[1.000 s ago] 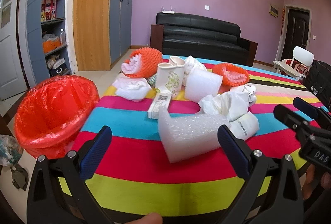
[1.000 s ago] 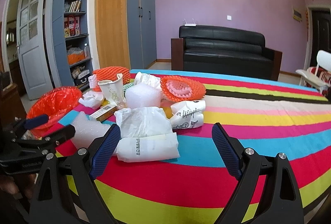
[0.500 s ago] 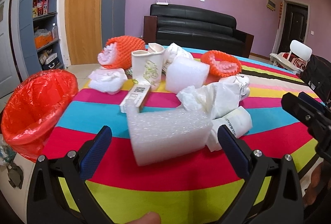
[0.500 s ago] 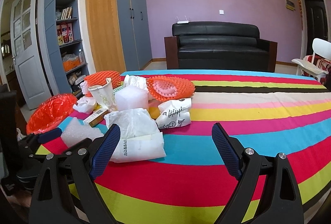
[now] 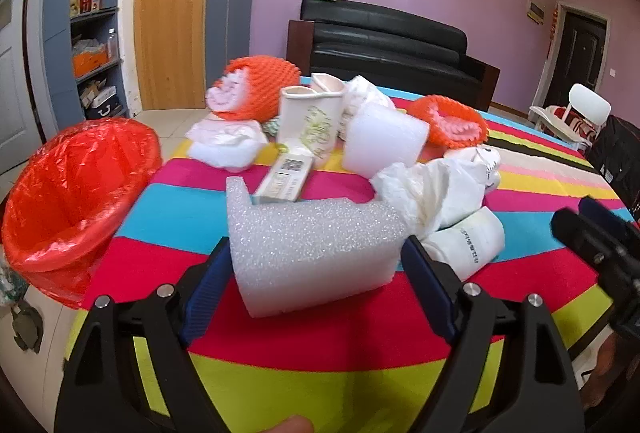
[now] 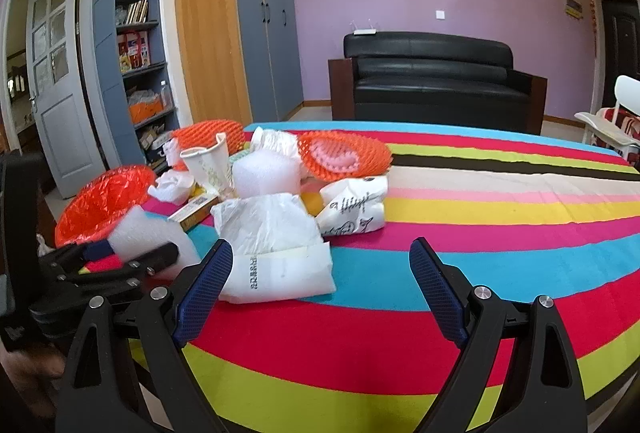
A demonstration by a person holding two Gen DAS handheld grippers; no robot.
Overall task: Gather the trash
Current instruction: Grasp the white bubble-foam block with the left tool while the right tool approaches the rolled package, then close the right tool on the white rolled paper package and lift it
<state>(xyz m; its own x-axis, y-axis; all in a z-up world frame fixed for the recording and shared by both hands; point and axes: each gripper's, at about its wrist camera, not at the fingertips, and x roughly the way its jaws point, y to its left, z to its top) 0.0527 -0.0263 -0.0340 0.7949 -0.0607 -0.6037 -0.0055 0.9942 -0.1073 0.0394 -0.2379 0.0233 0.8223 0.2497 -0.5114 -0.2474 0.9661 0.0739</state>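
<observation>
In the left wrist view, the left gripper (image 5: 316,269) sat at the lower centre of the frame with its blue pads (image 5: 206,291) spread on either side of a white foam block (image 5: 310,245), close to its sides, though whether they touched it I cannot tell. The block lay on the striped tablecloth (image 5: 340,337), with the red-lined trash bin (image 5: 70,193) at the left edge. The right gripper (image 6: 320,289) was spread wide and empty at the bottom of its own view, just beside a folded white plastic bag (image 6: 276,253).
</observation>
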